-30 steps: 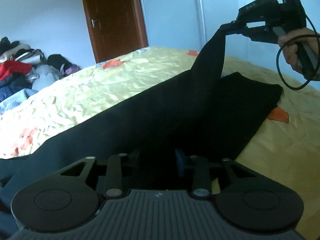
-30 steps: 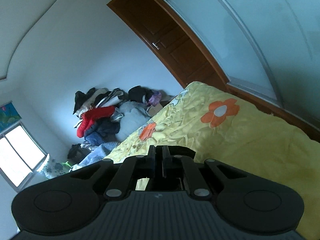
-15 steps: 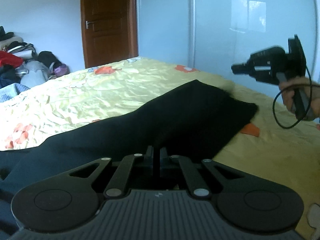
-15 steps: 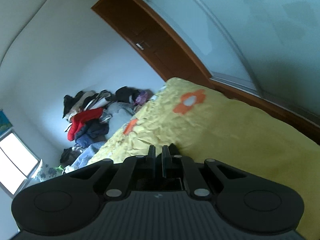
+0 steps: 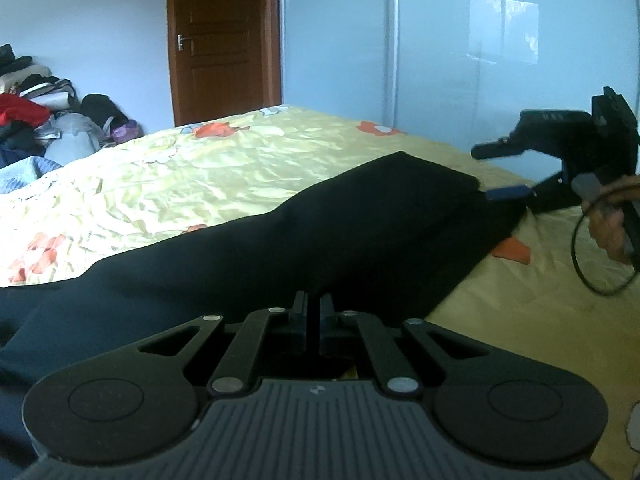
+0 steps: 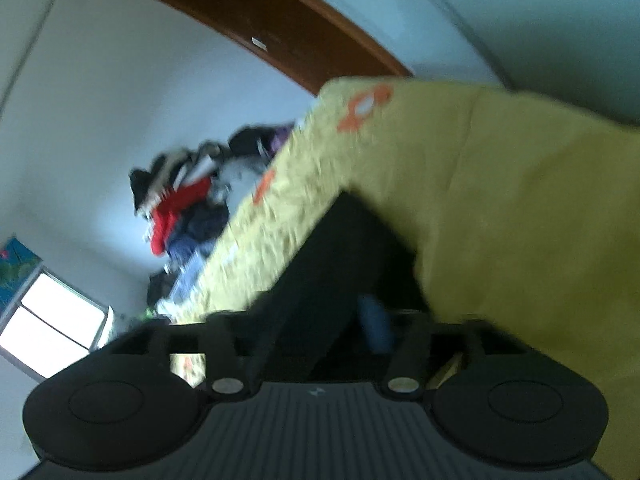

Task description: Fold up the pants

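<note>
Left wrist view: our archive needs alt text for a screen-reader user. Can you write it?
Black pants lie stretched across a yellow flowered bedspread, seen over the left gripper, whose jaws are shut just above the fabric. At right, a hand holds the right gripper with jaws open beside the pants' far end. A wooden door and a clothes pile stand behind.

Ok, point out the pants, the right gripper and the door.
pants (image 5: 360, 232), left wrist view, on the folded upper layer.
right gripper (image 5: 494, 170), left wrist view, midway between its open fingertips.
door (image 5: 224, 40), left wrist view, on the brown panel.
</note>
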